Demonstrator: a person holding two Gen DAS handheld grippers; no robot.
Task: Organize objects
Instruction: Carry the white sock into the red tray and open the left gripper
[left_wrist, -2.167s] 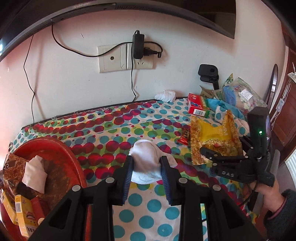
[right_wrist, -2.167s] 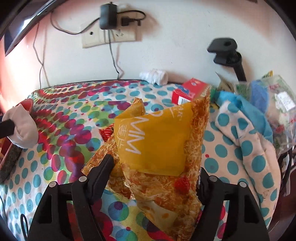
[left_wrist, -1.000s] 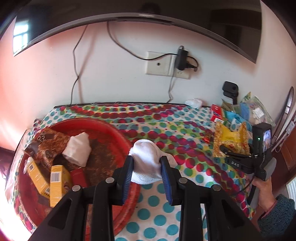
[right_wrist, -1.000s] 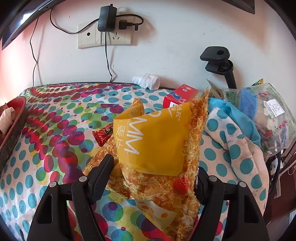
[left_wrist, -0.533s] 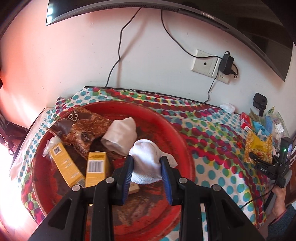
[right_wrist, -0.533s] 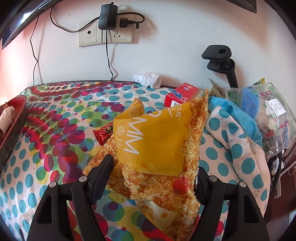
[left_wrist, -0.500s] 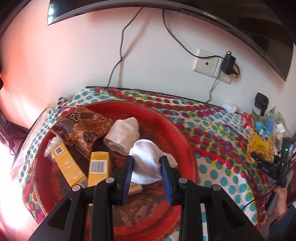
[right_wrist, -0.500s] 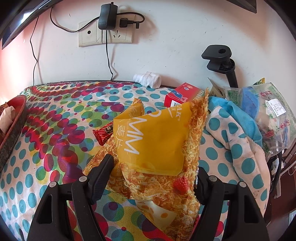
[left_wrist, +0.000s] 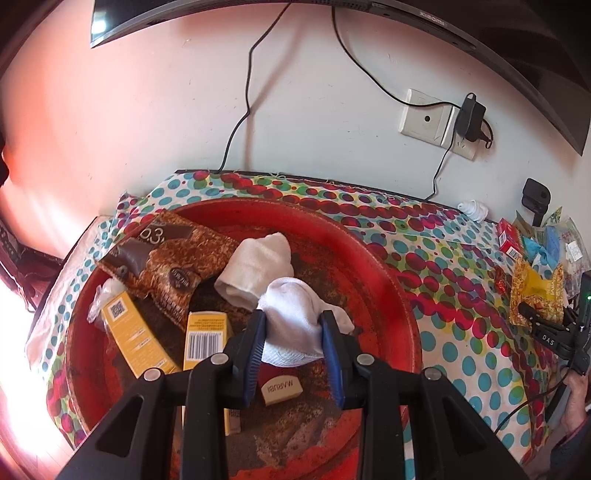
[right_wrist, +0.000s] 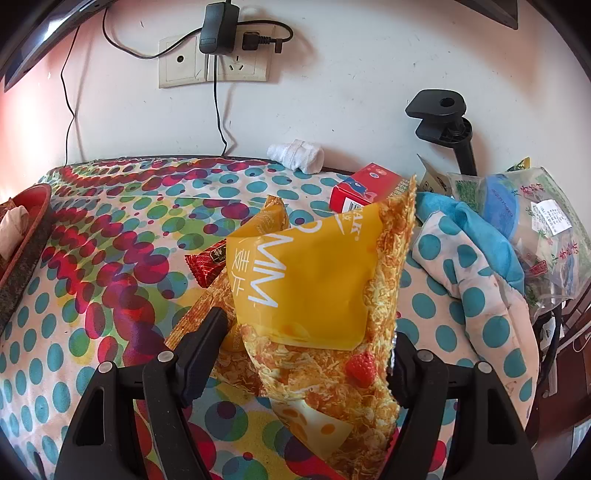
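Tablecloth (left_wrist: 436, 258) of coloured dots covers the table against a white wall with a socket plate (left_wrist: 424, 120) under a dark screen; the left gripper (left_wrist: 293, 332) pinches a white sock (left_wrist: 295, 321) above the red tray (left_wrist: 391, 295), beside another rolled sock (left_wrist: 255, 269) and yellow boxes (left_wrist: 129, 332). Right view: the right gripper (right_wrist: 306, 339) clamps a yellow snack bag (right_wrist: 314, 280), lifted over the cloth, near a red box (right_wrist: 365, 188).

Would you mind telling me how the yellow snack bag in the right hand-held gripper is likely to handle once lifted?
The yellow snack bag looks puffy and creased, so probably light but crushable. Its glossy film may slip between the fingers.
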